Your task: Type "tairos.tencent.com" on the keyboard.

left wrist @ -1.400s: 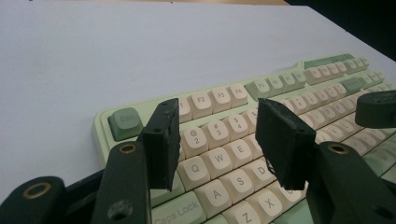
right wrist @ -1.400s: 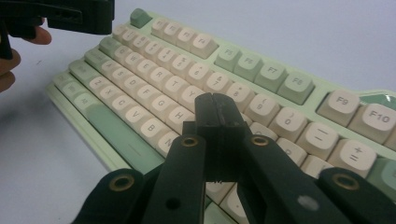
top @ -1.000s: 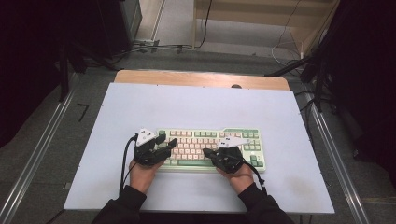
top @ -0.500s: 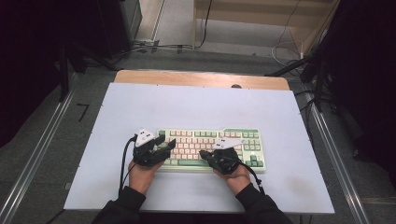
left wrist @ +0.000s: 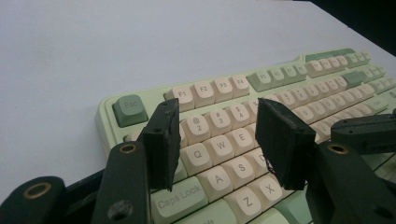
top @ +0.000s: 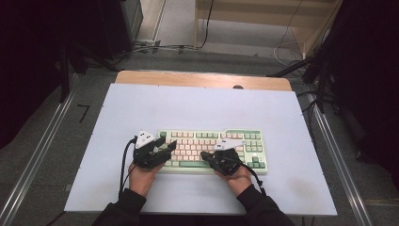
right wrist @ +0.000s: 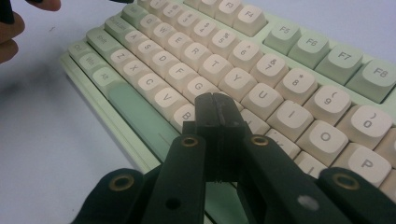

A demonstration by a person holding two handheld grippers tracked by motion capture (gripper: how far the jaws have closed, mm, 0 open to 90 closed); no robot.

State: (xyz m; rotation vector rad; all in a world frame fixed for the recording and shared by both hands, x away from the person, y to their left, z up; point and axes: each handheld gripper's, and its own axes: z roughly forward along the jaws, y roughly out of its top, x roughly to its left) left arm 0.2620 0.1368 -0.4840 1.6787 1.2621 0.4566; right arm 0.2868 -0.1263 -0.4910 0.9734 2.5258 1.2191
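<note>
A pale green keyboard (top: 197, 142) with cream keys lies near the front of the white tabletop (top: 197, 108). My left gripper (top: 168, 147) hovers over its left end, held by a hand. In the left gripper view the left gripper (left wrist: 217, 128) is open, its pads above the Q, W and E keys of the keyboard (left wrist: 327, 74), with nothing between them. My right gripper (top: 205, 154) sits over the lower middle rows. In the right gripper view the right gripper (right wrist: 215, 103) is shut with its tip just over keys near H and N on the keyboard (right wrist: 280, 70).
A wooden strip (top: 202, 79) borders the table's far edge. Metal rails (top: 37, 160) run along both sides, and cables (top: 160, 47) lie on the floor behind. Fingers of the other hand (right wrist: 11, 28) show at the top left of the right gripper view.
</note>
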